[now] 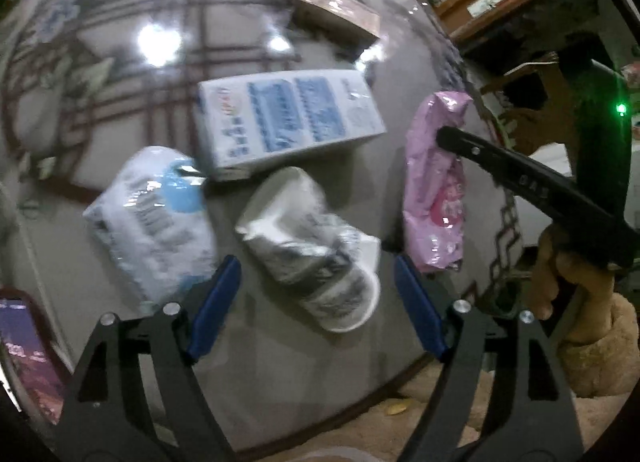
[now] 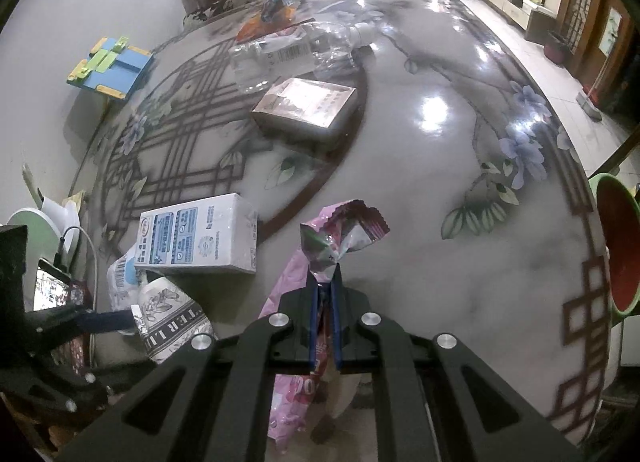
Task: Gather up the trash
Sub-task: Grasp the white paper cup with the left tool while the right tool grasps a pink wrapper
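Observation:
Trash lies on a glossy patterned table (image 2: 440, 190). My right gripper (image 2: 325, 282) is shut on a pink plastic wrapper (image 2: 344, 230), its crumpled top sticking up past the blue pads. In the left wrist view the same pink wrapper (image 1: 434, 190) lies at the right with the right gripper's black finger (image 1: 480, 150) on it. My left gripper (image 1: 316, 294) is open, its blue pads on either side of a crumpled white paper cup (image 1: 316, 246) and apart from it. A white and blue carton (image 1: 288, 122) and a white and blue packet (image 1: 152, 218) lie close by.
Farther back sit a brown flat box (image 2: 308, 106), a clear plastic bottle (image 2: 296, 50) and an orange wrapper (image 2: 268, 18). A green and red bin (image 2: 618, 250) stands at the table's right edge. A phone (image 1: 24, 358) lies at the left. A hand in a fuzzy sleeve (image 1: 580, 282) holds the right gripper.

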Tool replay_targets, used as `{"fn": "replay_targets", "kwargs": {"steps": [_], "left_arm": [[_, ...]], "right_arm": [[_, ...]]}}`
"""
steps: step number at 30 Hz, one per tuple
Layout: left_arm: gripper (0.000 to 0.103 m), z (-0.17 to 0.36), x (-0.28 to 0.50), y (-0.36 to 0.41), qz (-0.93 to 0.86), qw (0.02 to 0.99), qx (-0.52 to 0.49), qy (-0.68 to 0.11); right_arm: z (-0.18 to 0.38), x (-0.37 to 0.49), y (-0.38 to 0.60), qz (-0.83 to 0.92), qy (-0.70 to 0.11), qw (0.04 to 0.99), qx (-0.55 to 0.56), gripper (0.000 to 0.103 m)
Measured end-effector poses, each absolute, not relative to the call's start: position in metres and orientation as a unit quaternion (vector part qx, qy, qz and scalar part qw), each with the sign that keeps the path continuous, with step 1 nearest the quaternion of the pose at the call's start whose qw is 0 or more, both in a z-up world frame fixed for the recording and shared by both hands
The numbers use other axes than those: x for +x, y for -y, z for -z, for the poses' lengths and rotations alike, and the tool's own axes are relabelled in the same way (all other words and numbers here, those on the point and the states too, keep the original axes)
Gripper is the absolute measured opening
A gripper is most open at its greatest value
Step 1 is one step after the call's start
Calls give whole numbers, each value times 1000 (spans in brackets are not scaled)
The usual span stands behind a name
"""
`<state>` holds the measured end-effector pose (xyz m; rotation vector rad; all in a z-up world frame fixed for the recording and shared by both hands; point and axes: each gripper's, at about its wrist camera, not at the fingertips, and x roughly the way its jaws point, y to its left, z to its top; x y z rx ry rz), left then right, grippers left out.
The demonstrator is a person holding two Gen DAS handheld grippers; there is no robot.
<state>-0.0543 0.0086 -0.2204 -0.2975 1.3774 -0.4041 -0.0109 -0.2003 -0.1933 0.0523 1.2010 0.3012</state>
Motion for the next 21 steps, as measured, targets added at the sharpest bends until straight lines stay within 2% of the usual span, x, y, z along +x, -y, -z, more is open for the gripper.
{"fn": "replay_targets", "kwargs": {"steps": [4,5,6,7,10,21], "left_arm": [[73,232,-47,-2,188,733,-149,-637],[62,234,-44,-2,185,731,-154,-639],[45,237,-43,-4,182,727,-161,-642],[46,238,-43,-6,183,725,-167,-643],[39,233,-45,-8,182,733,-163,-634],[39,180,-41,5,182,800,-108,-562]], "right_arm": [[194,-11,202,-140,-565,813,26,6],[193,-11,202,-140,-564,814,26,6],[193,-12,202,-140,-563,814,25,6],[192,-13,202,-140,-561,816,24,6],[187,-14,203,-139,-553,821,25,6],[154,-17,205,-146,-515,844,33,6]]}}
